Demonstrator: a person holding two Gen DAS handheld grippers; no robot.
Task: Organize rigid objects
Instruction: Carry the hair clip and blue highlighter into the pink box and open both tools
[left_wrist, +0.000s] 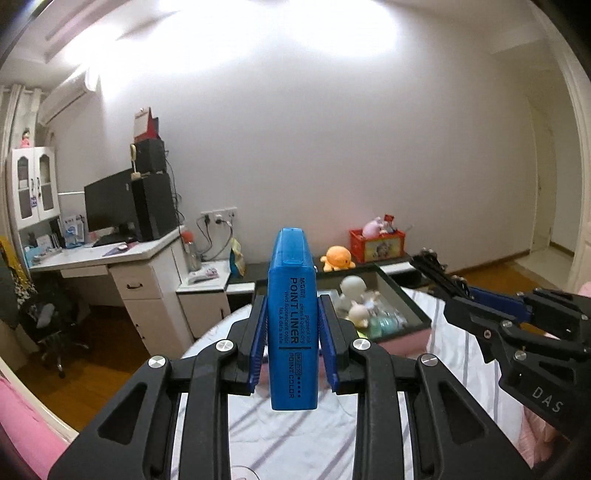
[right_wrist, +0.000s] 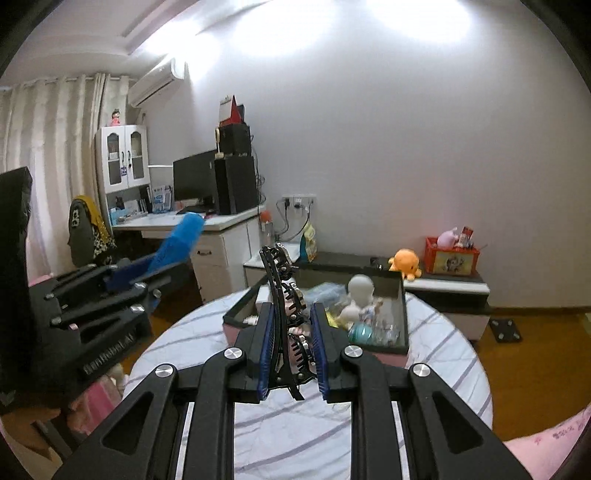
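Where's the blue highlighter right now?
The blue highlighter is clamped upright in the left tool, held in the air above the striped tabletop, short of the black box of figurines; the right tool is on its right.

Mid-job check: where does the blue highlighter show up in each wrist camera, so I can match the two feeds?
Left wrist: blue highlighter stands upright at centre, held in the left claw.
Right wrist: the same highlighter shows at middle left, tilted, sticking out of that claw.
Shared landmark: the orange octopus plush on the low cabinet by the wall.
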